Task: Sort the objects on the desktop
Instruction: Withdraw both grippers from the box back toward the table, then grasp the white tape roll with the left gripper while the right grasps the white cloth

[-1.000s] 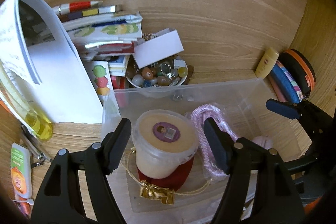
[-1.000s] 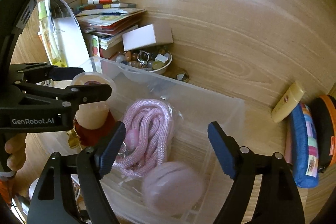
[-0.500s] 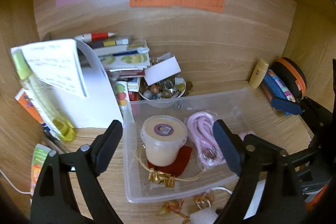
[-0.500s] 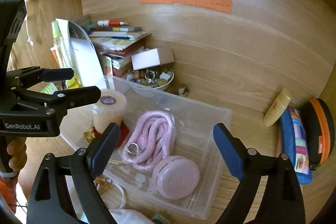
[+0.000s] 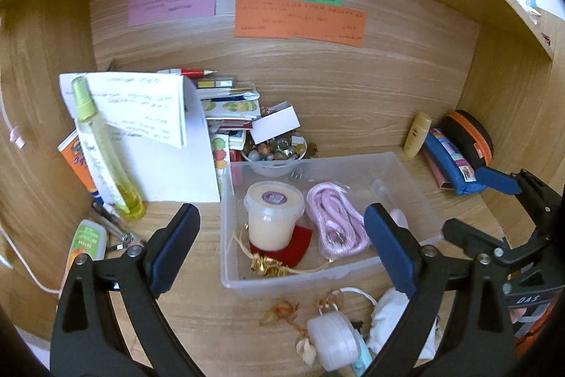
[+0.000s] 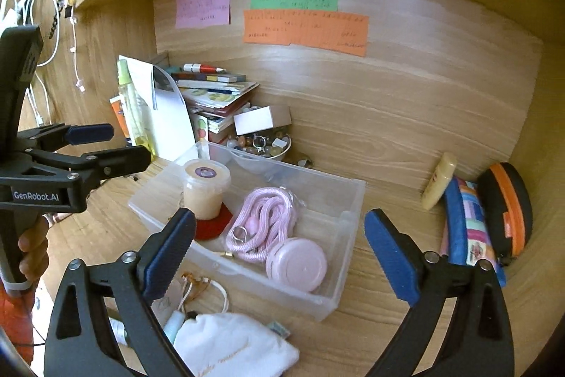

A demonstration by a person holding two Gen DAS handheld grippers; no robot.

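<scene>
The clear plastic bin [image 5: 406, 172] sits mid-desk, its long axis running left to right, holding a lidded cream tub [image 5: 273, 218], a coiled pink cord [image 6: 261, 218] and a round pink case [image 6: 296, 264]. Loose things, a white cloth pouch [image 6: 233, 345] among them, lie on the wooden desk [image 6: 388, 165] in front, probably next. The right tongs [image 6: 279, 257] are nearer the pouch. Left tongs [image 5: 280, 251] and right tongs are both empty, jaws opening wide.

Upright tub [image 5: 274, 218] (pink rope [image 5: 333, 225] beside)
</scene>
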